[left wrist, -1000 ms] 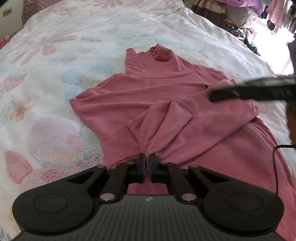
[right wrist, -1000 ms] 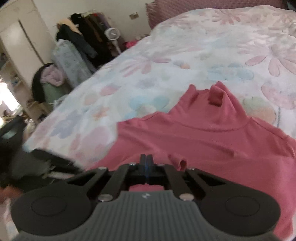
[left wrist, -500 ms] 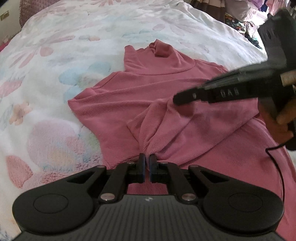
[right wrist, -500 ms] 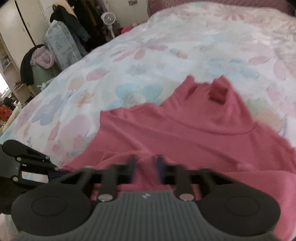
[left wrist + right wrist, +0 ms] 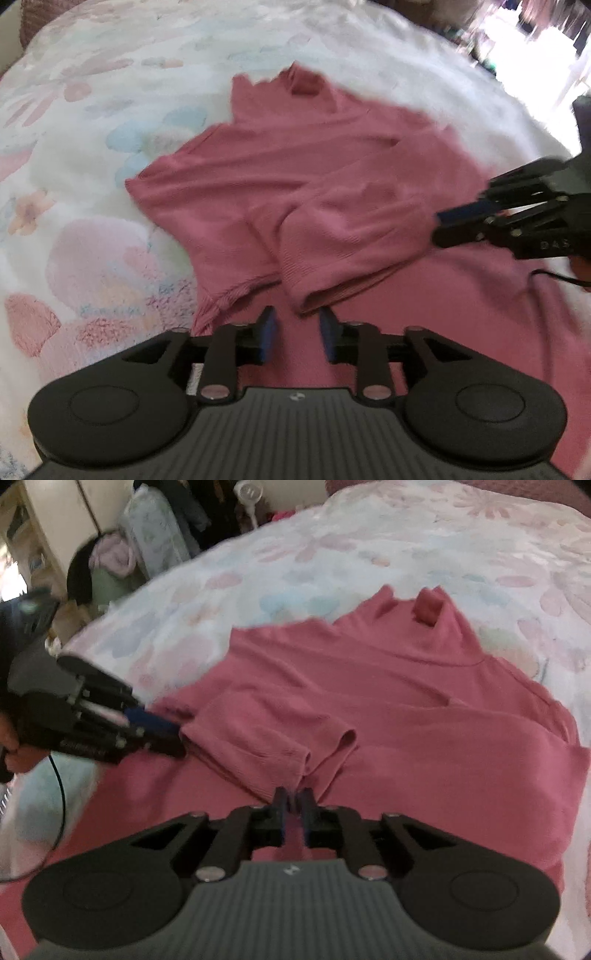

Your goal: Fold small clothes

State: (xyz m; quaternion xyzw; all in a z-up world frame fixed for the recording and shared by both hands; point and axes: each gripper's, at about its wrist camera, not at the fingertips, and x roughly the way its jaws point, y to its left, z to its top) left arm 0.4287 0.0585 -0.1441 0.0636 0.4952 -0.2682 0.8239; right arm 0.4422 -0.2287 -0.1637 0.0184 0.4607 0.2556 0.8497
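A pink ribbed turtleneck top lies spread on the floral bedspread, collar at the far end. One sleeve is folded across the body. My left gripper is open and empty, just short of the folded sleeve's edge. In the right wrist view the same top fills the middle, and my right gripper is shut on the sleeve's cuff. The right gripper shows at the right of the left wrist view; the left gripper shows at the left of the right wrist view.
The floral bedspread surrounds the top. Beyond the bed's edge stand a wardrobe, piled clothes and bags and a small fan. A black cable hangs from the left gripper.
My left gripper has opened and let go of the sleeve. My right gripper has moved onto the sleeve's cuff, opened and then shut on it.
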